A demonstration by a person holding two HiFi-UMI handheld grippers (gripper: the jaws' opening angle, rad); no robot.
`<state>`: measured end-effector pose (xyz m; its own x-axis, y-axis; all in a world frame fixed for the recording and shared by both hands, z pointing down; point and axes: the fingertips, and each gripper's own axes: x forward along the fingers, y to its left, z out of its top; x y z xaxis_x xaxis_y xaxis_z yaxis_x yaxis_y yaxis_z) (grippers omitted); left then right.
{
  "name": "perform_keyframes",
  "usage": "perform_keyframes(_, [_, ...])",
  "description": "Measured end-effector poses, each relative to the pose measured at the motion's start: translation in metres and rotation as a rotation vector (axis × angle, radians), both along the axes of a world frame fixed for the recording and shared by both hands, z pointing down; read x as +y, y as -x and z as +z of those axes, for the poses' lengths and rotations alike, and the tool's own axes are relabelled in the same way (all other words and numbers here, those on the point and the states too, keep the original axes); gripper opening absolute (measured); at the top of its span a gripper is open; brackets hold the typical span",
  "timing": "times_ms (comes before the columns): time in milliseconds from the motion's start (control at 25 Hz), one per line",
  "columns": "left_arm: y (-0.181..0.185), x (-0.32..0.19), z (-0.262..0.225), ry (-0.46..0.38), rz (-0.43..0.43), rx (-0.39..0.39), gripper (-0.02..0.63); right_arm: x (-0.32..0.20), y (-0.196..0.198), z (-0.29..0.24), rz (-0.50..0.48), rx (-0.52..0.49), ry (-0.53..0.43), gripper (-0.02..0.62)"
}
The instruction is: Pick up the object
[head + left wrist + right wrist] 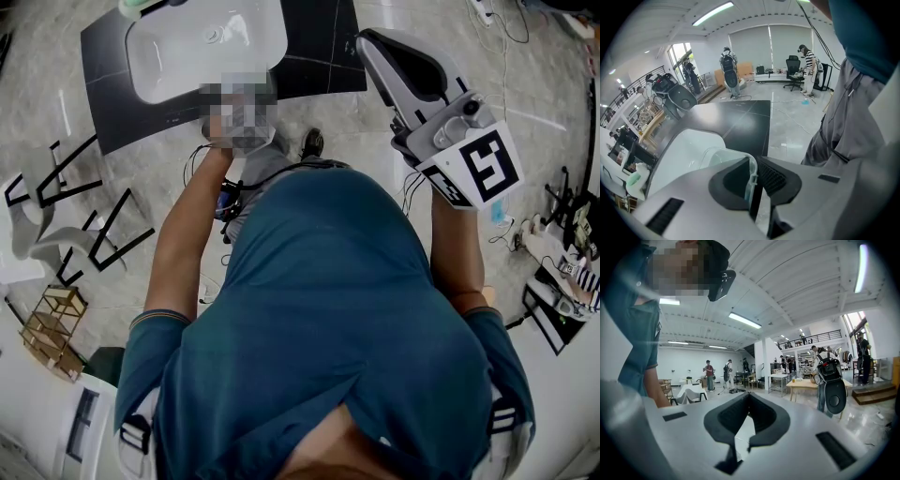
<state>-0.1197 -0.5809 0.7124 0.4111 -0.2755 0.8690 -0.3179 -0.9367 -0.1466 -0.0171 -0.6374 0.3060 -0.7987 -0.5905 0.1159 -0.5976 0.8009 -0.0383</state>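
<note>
While the right hand-held gripper (749, 397) hangs shut and empty, the left hand-held gripper (754, 164) seems clamped on the rim of the clear tub (712, 157) lying in the white basin (679, 150), so the grasp step looks nearly done and a steady upright lift should follow.

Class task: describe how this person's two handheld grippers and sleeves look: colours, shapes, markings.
Both the left gripper and right gripper have light-grey shells with black ribbed pads lining the jaws. The right one carries a white cube with black square markers. The person wears a teal short-sleeved shirt.
</note>
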Motion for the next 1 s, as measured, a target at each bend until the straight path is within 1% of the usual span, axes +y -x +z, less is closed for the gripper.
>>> perform_keyframes(480, [0.016,-0.001,-0.023,-0.046,-0.033,0.010,0.048,0.003,-0.001,0.000,-0.007,-0.005,-0.005,0.014])
perform_keyframes(1000, [0.032,-0.003,-0.043,-0.085,-0.065,0.012,0.044,0.007,0.007,0.002,-0.024,-0.006,-0.003,0.014])
